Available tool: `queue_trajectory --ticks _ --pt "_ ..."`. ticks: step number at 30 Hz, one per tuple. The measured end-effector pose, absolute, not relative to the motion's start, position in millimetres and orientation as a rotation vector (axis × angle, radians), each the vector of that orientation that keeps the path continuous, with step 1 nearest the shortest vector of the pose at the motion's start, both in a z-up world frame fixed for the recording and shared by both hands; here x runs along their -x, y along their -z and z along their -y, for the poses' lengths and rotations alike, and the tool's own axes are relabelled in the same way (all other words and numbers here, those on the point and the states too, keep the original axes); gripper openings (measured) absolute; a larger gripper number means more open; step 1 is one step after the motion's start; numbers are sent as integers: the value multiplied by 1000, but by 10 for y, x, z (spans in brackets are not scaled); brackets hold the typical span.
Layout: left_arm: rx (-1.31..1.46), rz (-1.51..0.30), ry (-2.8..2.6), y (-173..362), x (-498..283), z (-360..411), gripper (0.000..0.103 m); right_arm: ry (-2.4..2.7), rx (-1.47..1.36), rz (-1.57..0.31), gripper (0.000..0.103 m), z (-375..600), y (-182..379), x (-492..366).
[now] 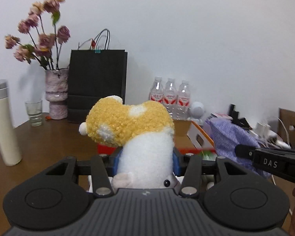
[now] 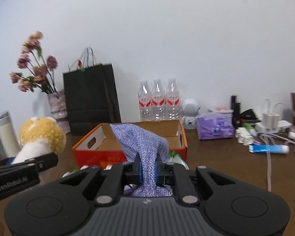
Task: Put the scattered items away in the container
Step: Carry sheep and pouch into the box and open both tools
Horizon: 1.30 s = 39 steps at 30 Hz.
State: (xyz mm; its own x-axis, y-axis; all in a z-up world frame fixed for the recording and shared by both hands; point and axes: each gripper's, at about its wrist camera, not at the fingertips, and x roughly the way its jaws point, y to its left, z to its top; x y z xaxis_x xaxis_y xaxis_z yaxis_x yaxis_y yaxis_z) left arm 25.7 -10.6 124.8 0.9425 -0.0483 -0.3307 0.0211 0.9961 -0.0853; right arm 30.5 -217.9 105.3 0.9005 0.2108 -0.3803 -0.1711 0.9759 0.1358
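Above the bench point(image 2: 216, 153), both items are lifted but not yet stowed. The left hand-held gripper point(image 1: 145, 158) pinches a plush toy point(image 1: 135, 135) by its white body, the yellow head standing up beyond the blue pads. The right hand-held gripper point(image 2: 148, 170) is pressed nearly together on a bunched purple cloth point(image 2: 143, 141), which rises in a peak in front of the box point(image 2: 88, 139).

Progress: two items in hand, none seen placed. The box interior, where visible, shows bare cardboard; the cloth hides the middle. A blue tube point(image 2: 269, 148), cables and small white parts lie on the bench to the right; whether they belong to the task cannot be told. Something green and white lies just before the box's front wall, partly hidden.

Clearances: the box is open-topped with upright walls, so both loads must pass over the near rim. Bottles point(image 2: 157, 100) and a black bag point(image 2: 90, 98) stand behind it. The two grippers are close side by side, so judged safest is one drop at a time.
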Motion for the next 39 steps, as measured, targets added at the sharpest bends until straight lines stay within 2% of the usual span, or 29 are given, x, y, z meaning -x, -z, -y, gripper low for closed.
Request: queue_trajectory --ticks 5,9,12,16,24,32,35,37,38,39 --pt "65 -444 -9 -1336 -1369 119 49 -193 -54 -497 11 2026 -1266 -1364" --pt "48 -599 -31 -1206 -2268 113 49 -150 28 -591 11 1959 -1323 -2253" --pt "38 -732 -58 -993 -2828 76 49 -119 86 -679 11 1897 -1217 -2818" --pt "21 -823 -24 -754 -3237 84 49 -98 148 -809 11 1787 -946 -3379" --pt "-22 -926 -37 -479 -3677 167 49 -100 152 -983 11 1734 -439 -3991" --pt "-4 -1014 -33 -404 -3881 157 51 -90 109 -1030 12 1737 -295 -4126" --pt "45 -1083 -35 -336 -3956 67 57 -90 76 -1058 14 1781 -281 -4163" --pt "62 -1089 -36 -336 -3960 18 69 -95 69 -1078 17 1795 -286 -4169" --pt "68 -1081 -41 -371 -3941 -6 72 -98 73 -1089 19 1796 -291 -4170" --pt "74 -1067 -46 -426 -3907 -31 72 -100 72 -1104 27 1801 -302 -4171"
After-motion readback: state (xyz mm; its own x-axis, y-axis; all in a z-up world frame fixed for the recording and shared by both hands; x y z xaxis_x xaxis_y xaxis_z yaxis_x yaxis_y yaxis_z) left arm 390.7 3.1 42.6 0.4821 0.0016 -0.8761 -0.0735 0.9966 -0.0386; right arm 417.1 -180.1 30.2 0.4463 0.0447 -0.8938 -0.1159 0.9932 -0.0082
